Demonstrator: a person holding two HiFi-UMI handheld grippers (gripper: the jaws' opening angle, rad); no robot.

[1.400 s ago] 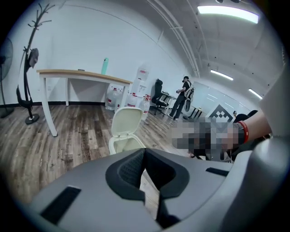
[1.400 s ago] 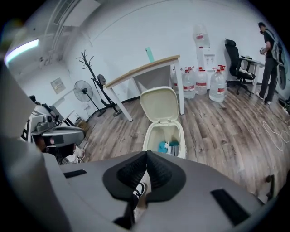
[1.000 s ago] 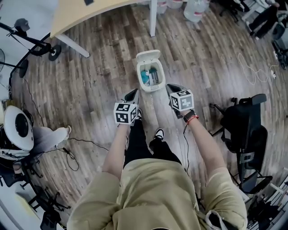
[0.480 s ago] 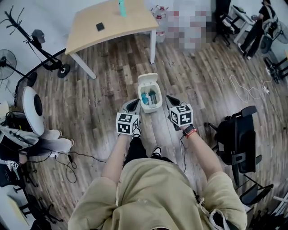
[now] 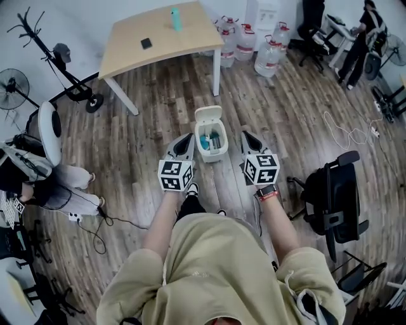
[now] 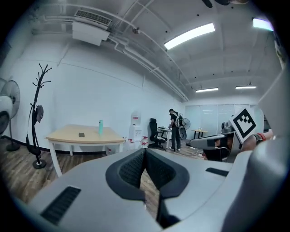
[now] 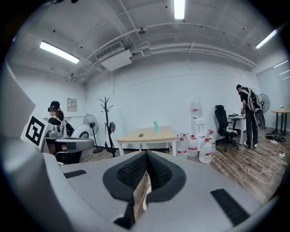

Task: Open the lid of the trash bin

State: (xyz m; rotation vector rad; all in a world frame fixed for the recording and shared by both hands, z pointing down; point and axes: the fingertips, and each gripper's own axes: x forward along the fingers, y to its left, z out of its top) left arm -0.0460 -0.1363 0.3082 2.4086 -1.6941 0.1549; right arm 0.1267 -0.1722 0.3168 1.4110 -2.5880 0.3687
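A small white trash bin (image 5: 210, 141) stands on the wood floor in the head view. Its lid (image 5: 207, 116) is tipped up toward the far side, and blue and white items show inside. My left gripper (image 5: 186, 139) hangs just left of the bin, jaws shut on nothing. My right gripper (image 5: 247, 136) hangs just right of the bin, also shut and empty. Neither touches the bin. In the left gripper view the left gripper (image 6: 145, 152) points level across the room, and so does the right gripper (image 7: 147, 155) in its own view. The bin does not show in either.
A wooden table (image 5: 158, 39) with a teal bottle (image 5: 175, 18) stands beyond the bin. Water jugs (image 5: 267, 54) sit at the back right. A black office chair (image 5: 333, 198) is at my right. A seated person (image 5: 54, 184), a fan (image 5: 14, 88) and floor cables (image 5: 95, 219) are at the left.
The head view has lifted and pulled back, showing more of the room. Both grippers stay beside the bin, and the lid stays up.
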